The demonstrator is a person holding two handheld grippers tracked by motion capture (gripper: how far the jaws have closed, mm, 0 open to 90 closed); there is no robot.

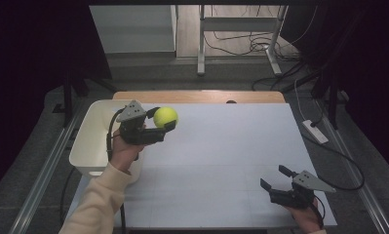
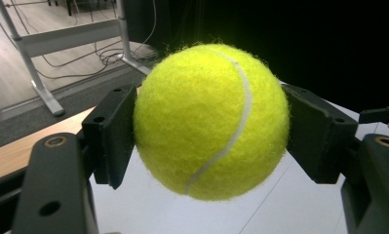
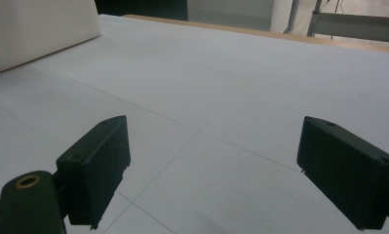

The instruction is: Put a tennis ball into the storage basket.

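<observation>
Tennis ball (image 1: 165, 117) sits clamped between the left gripper (image 1: 159, 127) jaws, held above the table's (image 1: 221, 146) far-left corner beside the white bin (image 1: 92, 141); right gripper (image 1: 275, 179) gapes empty near the front-right edge

The white table (image 1: 221, 146) is evenly lit from above; the surroundings are left dark. Nearby jaws are rendered slightly soft.
</observation>
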